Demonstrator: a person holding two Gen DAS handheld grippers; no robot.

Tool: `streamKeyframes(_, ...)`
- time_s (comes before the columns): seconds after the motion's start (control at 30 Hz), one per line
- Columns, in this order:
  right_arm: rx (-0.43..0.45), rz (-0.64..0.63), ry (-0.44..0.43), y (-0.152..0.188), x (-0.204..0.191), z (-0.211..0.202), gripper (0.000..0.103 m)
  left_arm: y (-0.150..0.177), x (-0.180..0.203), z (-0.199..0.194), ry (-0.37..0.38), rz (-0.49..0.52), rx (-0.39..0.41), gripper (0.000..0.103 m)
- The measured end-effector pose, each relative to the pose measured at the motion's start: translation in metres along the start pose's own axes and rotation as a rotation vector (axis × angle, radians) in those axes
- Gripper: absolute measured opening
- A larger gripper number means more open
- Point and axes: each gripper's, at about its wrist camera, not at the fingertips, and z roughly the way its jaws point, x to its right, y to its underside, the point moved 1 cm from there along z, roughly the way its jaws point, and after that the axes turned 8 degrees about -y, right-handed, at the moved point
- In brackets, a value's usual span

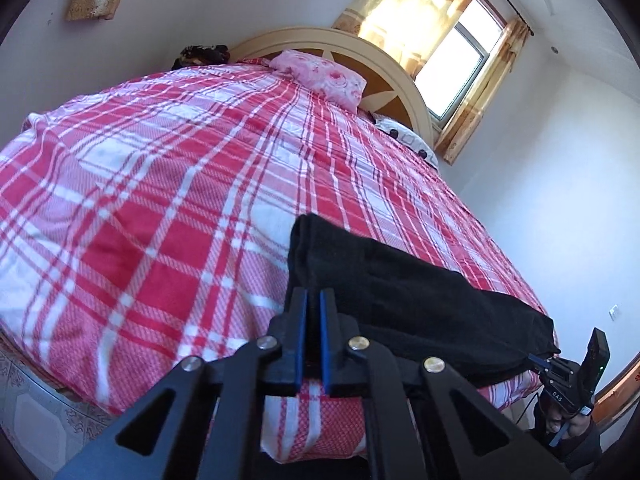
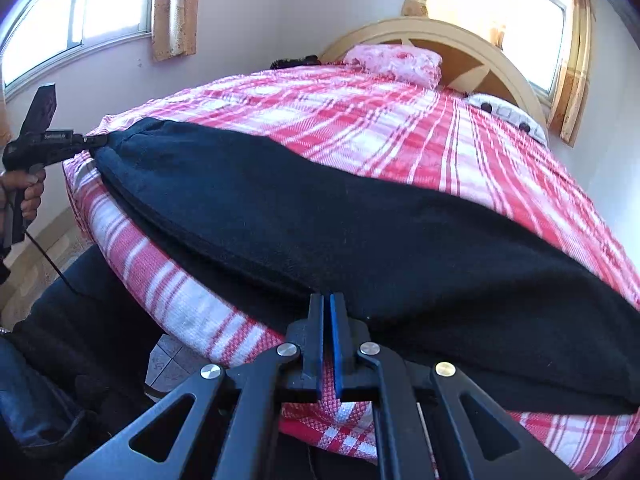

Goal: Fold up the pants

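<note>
Black pants [image 1: 420,304] lie stretched along the near edge of the bed, folded lengthwise; in the right wrist view they [image 2: 320,232] span from left to right. My left gripper [image 1: 313,296] is shut on one end of the pants at the bed's edge. My right gripper [image 2: 326,300] is shut on the pants' near edge at the other end. Each gripper shows in the other's view: the right one [image 1: 538,360] at the pants' far end, the left one [image 2: 94,140] likewise.
The bed carries a red and white plaid cover [image 1: 180,184], a pink floral pillow [image 1: 320,76] and a curved cream headboard [image 1: 404,84]. A white pillow [image 2: 508,116] lies by the window side. Tiled floor [image 1: 36,420] runs beside the bed. The person's legs [image 2: 80,340] stand close.
</note>
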Motion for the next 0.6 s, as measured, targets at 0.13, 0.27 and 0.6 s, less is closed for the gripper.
streamKeyframes(0.13, -0.020, -0.031, 0.003, -0.001, -0.007, 0.003, 0.003, 0.007, -0.004, 0.013, -0.013, -0.002, -0.048, 0.007)
streamKeyframes(0.27, -0.105, -0.058, 0.004, 0.013, -0.011, 0.022, 0.003, 0.013, -0.010, 0.020, -0.011, -0.001, -0.049, 0.008)
streamKeyframes(0.6, -0.075, -0.062, 0.007, 0.013, -0.010, 0.016, 0.012, -0.003, -0.004, -0.011, -0.154, 0.044, 0.080, 0.050)
